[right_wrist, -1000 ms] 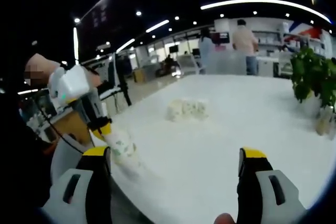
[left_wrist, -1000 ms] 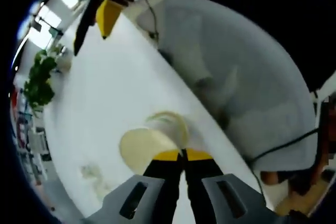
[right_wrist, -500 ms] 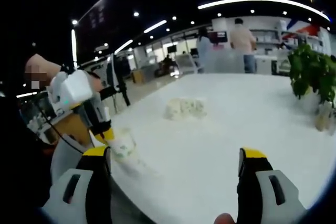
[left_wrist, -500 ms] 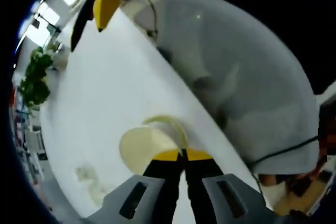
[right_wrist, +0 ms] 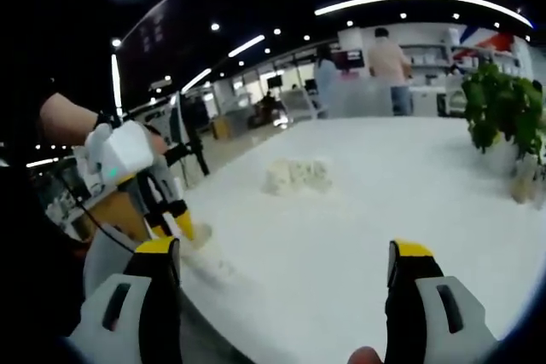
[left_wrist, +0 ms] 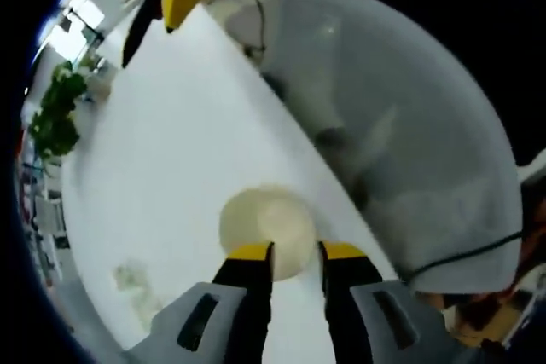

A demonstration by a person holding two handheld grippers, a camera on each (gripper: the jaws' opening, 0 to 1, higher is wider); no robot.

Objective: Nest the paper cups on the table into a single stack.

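The white surface (left_wrist: 162, 151) ran off into a lit hall. My left gripper (left_wrist: 297, 255) had its fingers slightly parted around the paper cup (left_wrist: 266, 229) near the surface's edge; the right gripper (right_wrist: 286, 266), fingers spread, held nothing. I judged this cup placed, so next I'd fetch the cups (right_wrist: 296, 175) farther along the surface.

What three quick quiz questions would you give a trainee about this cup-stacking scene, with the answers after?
1. True or false: the right hand-held gripper is clamped on a paper cup.
2. Multiple choice: in the left gripper view, the paper cup just beyond the tips of the left hand-held gripper is
A. on the white table, near its edge
B. on the floor
C. in the pot of the plant
3. Fill in: in the right gripper view, a green ____ stands at the right side of the table.

Key: 1 false, its jaws are wide apart with nothing between them. 2 A. 3 plant.
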